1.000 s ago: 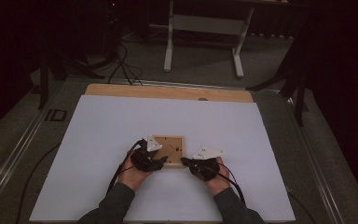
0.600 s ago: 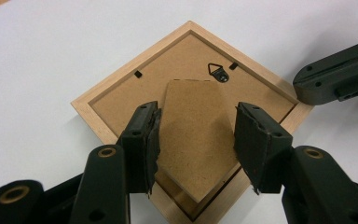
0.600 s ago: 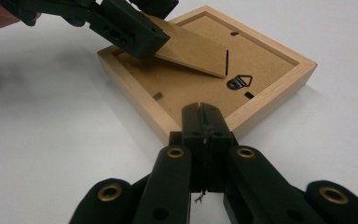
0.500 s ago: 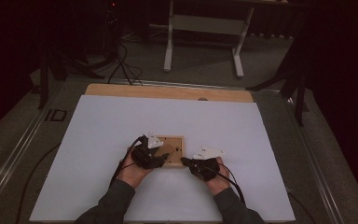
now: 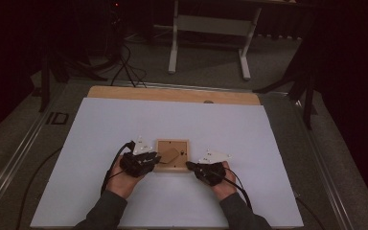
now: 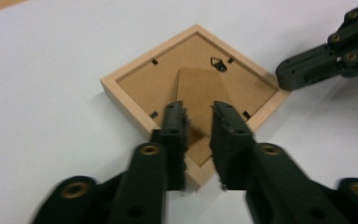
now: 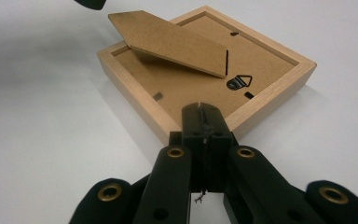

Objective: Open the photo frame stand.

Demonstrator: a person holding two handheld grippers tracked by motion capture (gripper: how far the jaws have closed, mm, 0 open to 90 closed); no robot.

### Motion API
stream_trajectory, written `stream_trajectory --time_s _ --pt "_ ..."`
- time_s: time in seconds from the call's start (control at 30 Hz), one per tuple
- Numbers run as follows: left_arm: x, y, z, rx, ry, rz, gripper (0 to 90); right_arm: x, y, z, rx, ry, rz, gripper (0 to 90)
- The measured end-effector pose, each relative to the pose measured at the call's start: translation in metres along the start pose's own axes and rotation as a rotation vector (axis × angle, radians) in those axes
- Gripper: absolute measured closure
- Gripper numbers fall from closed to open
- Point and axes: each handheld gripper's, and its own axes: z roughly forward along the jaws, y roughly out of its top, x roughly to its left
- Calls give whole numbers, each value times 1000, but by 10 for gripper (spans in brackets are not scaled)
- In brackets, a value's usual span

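Between both grippers at lower centre lies the picture frame (image 5: 172, 155) (face down); the left gripper (image 6: 200, 122) has just been closing around its raised easel stand (image 6: 200, 95) without pinching it yet, and the right gripper (image 7: 200, 116) is closed empty.

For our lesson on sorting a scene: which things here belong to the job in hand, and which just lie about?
In the job:
- frame, lying back-up
- stand flap, raised off the back
- left tongs, astride the flap
- right tongs, shut at the frame's edge

Lying about:
- white board
- wooden strip
- metal stand
- floor cables

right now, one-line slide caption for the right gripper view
Shut right gripper at wooden frame's corner, its stand flap lifted.
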Motion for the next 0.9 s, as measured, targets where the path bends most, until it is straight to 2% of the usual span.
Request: stream_trajectory --time_s 0.1,0.3,0.5,0.73,0.83,0.9 --pt "-1 -4 1 25 -12 4 864 0 0 0 0 0 -1 898" --pt "-1 -9 5 77 -7 -9 847 0 0 0 0 -2 -2 898" --pt "0 -8 13 101 -18 -25 782 0 0 0 -1 -2 -1 898" --pt "-1 -1 19 95 -46 -51 680 0 0 0 -2 -2 -1 897" --pt "-1 4 20 72 -76 -86 627 0 0 0 -2 -2 0 897" --pt "-1 8 22 75 -80 -100 605 0 0 0 -2 -2 0 897"
